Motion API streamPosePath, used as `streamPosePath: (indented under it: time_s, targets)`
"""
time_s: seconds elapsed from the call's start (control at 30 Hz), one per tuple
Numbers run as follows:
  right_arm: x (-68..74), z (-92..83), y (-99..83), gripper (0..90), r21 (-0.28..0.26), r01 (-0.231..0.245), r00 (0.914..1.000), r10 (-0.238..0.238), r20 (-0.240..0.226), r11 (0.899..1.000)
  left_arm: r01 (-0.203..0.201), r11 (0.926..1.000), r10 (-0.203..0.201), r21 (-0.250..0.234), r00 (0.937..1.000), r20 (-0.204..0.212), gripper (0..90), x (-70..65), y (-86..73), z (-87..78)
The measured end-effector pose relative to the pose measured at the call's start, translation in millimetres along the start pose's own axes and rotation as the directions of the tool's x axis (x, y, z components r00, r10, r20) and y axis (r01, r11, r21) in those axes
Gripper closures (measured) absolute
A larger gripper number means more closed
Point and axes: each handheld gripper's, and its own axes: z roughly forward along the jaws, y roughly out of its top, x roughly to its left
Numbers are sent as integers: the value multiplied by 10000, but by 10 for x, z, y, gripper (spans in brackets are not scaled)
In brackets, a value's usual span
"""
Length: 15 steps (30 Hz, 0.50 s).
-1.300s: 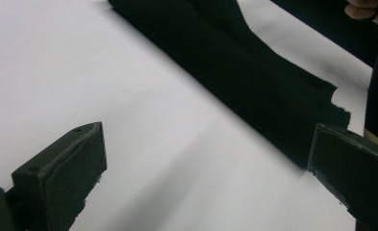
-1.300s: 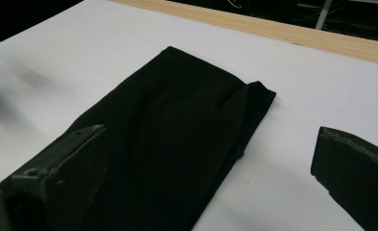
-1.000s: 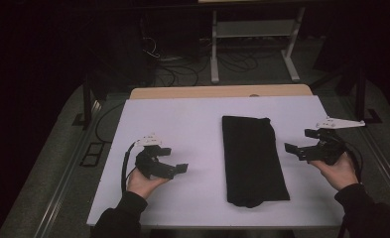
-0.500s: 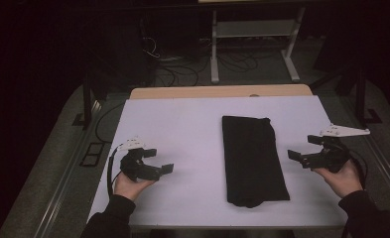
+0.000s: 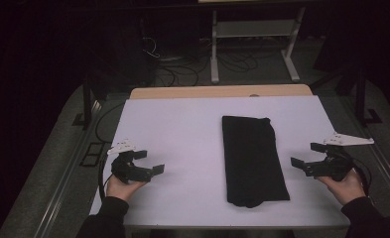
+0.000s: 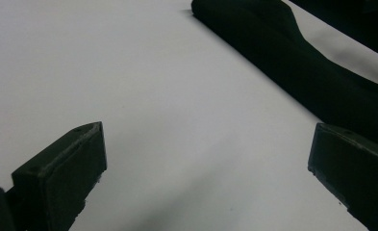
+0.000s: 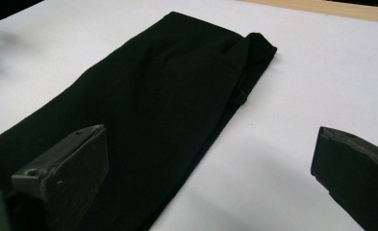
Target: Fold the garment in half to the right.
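Both hands have pulled back toward the desk's (image 5: 182, 124) near edge. Left hand-held gripper (image 5: 150, 162) and right hand-held gripper (image 5: 309, 157) are spread wide, empty. Folded black cloth (image 5: 252, 158) lies flat between them, nearer the right one: soft, light, limp — best pinched at a corner or folded edge.

Left tongs (image 5: 149, 162) drawn back toward near-left table (image 5: 182, 124) corner; right tongs (image 5: 309, 156) pulled outward, off the cloth (image 5: 252, 158).
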Motion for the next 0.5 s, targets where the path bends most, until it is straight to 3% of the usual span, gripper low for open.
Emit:
streamPosePath:
  time_s: [0.5]
  targets:
    - [73,-69,-167,0,-264,186,9998,-184,86,9995,131,9995,-144,-280,9988,-469,0,134,-92,-177]
